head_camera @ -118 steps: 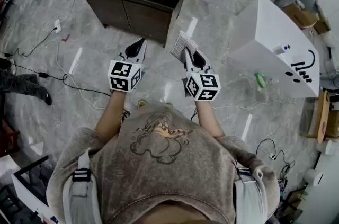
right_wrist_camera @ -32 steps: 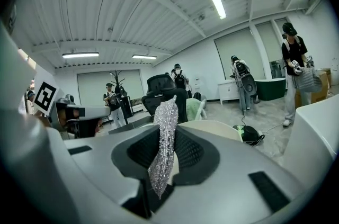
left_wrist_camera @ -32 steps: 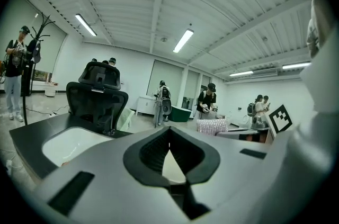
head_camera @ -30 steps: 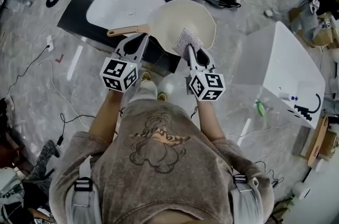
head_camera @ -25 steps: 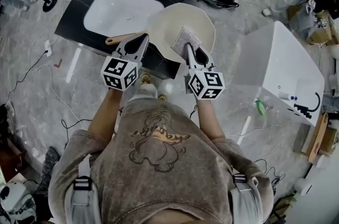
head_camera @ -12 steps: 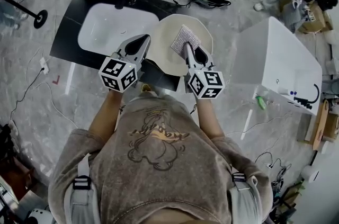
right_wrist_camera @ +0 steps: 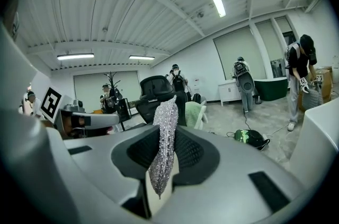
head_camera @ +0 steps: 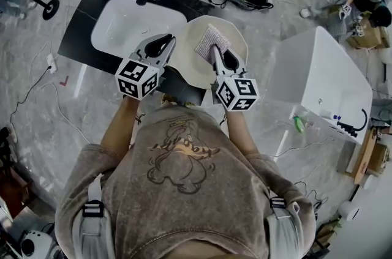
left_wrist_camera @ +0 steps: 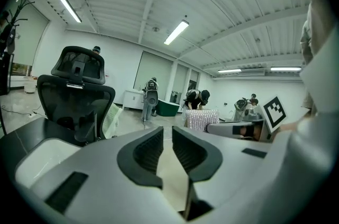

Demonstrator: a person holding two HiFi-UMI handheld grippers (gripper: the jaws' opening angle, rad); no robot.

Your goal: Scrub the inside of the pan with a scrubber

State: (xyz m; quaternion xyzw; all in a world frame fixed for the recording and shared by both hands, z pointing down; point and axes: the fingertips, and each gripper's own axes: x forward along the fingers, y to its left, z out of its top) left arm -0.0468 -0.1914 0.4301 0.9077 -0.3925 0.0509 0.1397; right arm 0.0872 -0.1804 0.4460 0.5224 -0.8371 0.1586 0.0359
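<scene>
Right gripper [head_camera: 215,51] of mine clenched on silvery mesh scrubber pad [head_camera: 212,38], held over cream round pan [head_camera: 190,68], my left gripper [head_camera: 163,42] all but closed at pan's left edge

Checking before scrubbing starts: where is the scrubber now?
Head view, centre: the scrubber is clamped in the right gripper, over the cream pan beside the white basin.

Head view looks steeply down; both gripper views face level toward one chair [left_wrist_camera: 79,88].
</scene>
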